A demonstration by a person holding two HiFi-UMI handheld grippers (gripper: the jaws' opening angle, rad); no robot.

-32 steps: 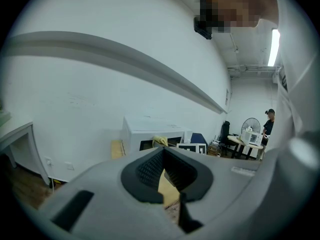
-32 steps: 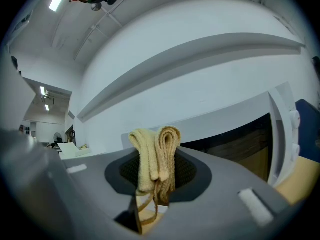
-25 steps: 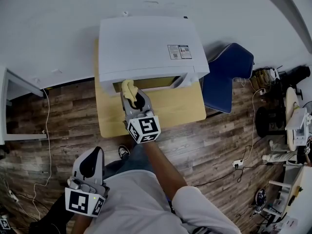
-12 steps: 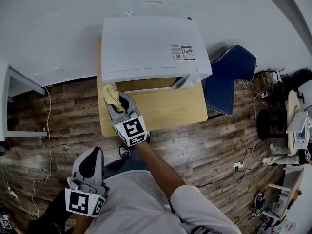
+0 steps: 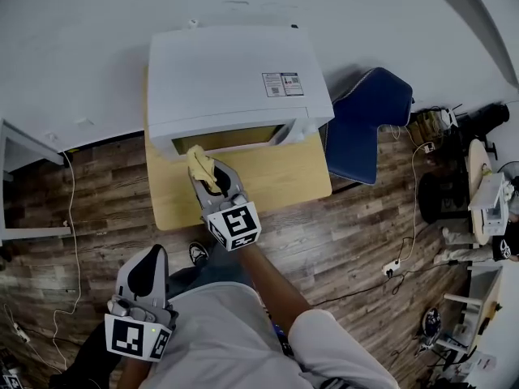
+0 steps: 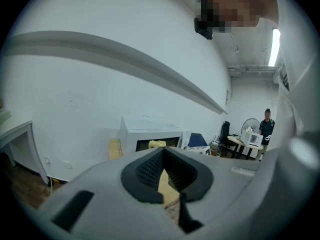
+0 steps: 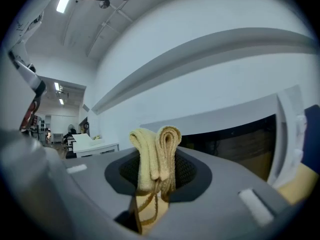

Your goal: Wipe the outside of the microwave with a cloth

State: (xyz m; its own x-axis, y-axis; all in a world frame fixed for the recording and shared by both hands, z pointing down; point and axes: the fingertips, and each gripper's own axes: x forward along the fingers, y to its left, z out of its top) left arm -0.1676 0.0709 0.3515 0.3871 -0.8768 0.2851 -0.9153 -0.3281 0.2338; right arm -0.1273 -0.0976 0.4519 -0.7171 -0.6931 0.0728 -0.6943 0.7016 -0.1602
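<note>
The white microwave (image 5: 235, 79) stands on a small wooden table (image 5: 284, 181) against the wall. My right gripper (image 5: 208, 171) is shut on a folded yellow cloth (image 5: 200, 161), which is pressed against the left part of the microwave's front, at the door window. In the right gripper view the cloth (image 7: 155, 154) sticks up out of the right gripper (image 7: 156, 176), with the dark door window (image 7: 235, 139) just beyond. My left gripper (image 5: 149, 259) hangs low by the person's knee, shut and empty. The left gripper view shows the left gripper (image 6: 164, 171) far from the microwave (image 6: 150, 133).
A blue chair (image 5: 369, 124) stands right of the table. A white desk (image 5: 20, 148) juts in at the left, and cables trail over the wood floor (image 5: 73, 217). Far off in the left gripper view a person (image 6: 266, 124) stands by a table with a fan.
My right gripper swept the cloth left to the microwave's front left corner, then back right along the door. The left gripper stayed put.
</note>
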